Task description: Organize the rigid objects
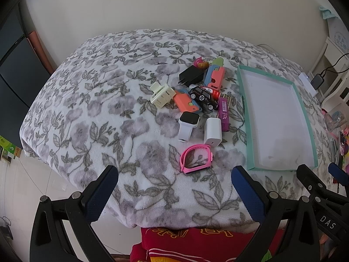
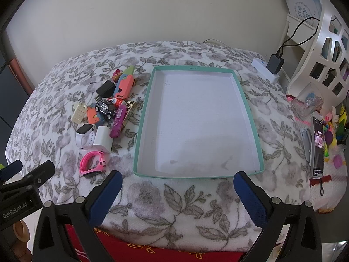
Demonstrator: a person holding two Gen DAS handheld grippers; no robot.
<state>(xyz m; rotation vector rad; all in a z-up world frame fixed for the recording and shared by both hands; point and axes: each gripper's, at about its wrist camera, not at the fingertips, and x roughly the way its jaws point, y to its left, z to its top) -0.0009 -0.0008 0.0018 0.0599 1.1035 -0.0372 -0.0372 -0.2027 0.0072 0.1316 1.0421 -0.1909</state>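
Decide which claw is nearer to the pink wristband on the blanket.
Left. The left claw hangs open just in front of the pink wristband. The right claw sits off to the wristband's right, facing the tray.

Small rigid objects (image 1: 200,100) heaped beside empty teal-rimmed tray (image 2: 139,126).

Shallow teal-rimmed tray (image 2: 246,109) lying bare near the right edge of the floral blanket (image 2: 174,198); pile of small objects (image 2: 104,113) just beside its left wall; right gripper (image 2: 176,187) spread wide at the near edge.
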